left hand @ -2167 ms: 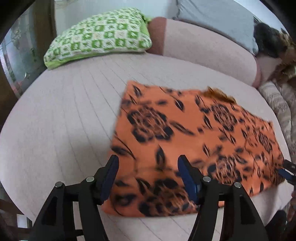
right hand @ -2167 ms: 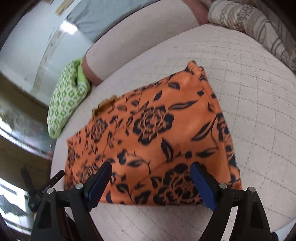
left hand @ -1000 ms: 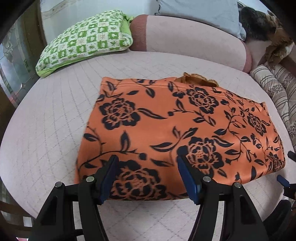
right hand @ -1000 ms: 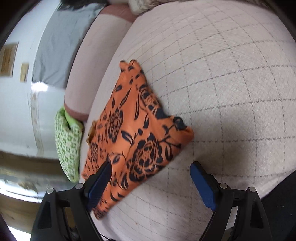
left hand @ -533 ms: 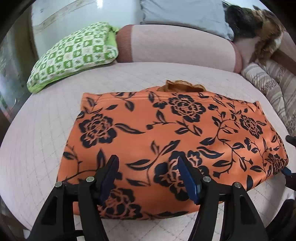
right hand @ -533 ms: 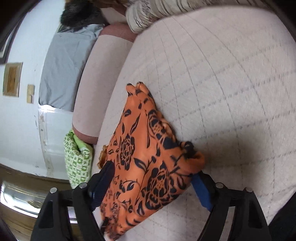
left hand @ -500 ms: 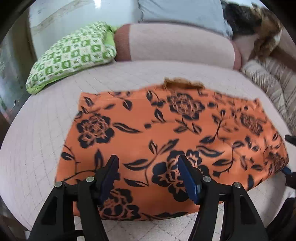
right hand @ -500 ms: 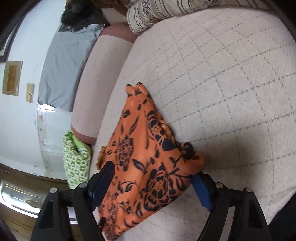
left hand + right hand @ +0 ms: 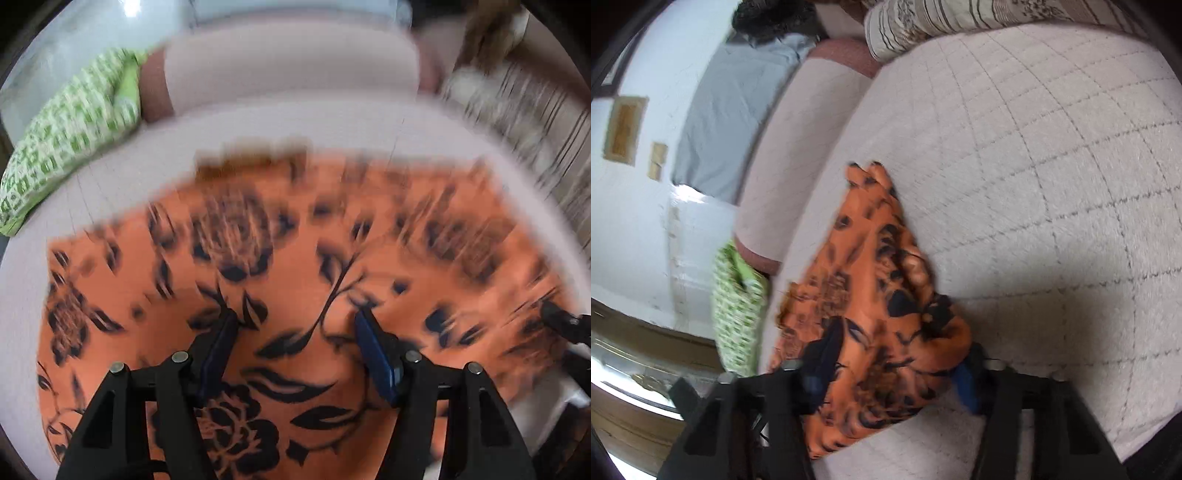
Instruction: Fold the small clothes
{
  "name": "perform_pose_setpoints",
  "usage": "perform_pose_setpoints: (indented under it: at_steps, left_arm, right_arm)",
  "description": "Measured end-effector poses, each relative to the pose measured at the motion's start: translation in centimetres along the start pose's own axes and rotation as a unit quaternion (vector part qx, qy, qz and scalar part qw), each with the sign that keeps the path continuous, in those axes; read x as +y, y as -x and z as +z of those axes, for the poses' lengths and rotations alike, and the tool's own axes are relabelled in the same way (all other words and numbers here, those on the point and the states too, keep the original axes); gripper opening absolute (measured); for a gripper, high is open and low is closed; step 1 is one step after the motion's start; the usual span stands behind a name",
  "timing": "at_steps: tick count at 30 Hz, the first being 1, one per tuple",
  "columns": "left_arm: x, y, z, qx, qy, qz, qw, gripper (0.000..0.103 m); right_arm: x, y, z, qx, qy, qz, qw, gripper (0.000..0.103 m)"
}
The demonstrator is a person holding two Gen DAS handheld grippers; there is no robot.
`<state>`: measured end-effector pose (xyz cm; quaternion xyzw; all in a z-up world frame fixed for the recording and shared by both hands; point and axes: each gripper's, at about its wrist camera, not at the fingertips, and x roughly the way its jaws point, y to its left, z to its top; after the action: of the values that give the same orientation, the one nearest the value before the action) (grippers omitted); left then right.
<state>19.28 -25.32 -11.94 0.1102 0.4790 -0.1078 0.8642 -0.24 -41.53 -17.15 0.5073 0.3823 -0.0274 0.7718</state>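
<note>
The orange floral garment [image 9: 295, 258] lies on the quilted pale bed [image 9: 1052, 184]; the green checked pillow [image 9: 74, 129] sits beyond its far left corner.

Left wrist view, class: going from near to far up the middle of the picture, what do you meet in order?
left gripper → orange floral garment → quilted bed surface → pink bolster
</note>
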Motion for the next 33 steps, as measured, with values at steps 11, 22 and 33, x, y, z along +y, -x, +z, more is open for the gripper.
perform_pose_setpoints:
  at_steps: [11,22,33]
  left_arm:
    - [0.0,0.6,0.4,-0.020,-0.007,-0.001,0.9998,0.070]
    - [0.2,0.6,-0.1,-0.026,0.006,-0.012,0.9996,0.071]
    - [0.5,0.4,0.0,-0.032,0.008,-0.014,0.9993,0.075]
  right_arm:
    - [1.4,4.9,2.1,-0.020,0.075,-0.037,0.996,0.072]
    - [6.8,-8.9,12.0,0.120,0.175,-0.023,0.977,0.067]
    - [5.3,-7.9,12.6,0.075,0.136,-0.046,0.987,0.024]
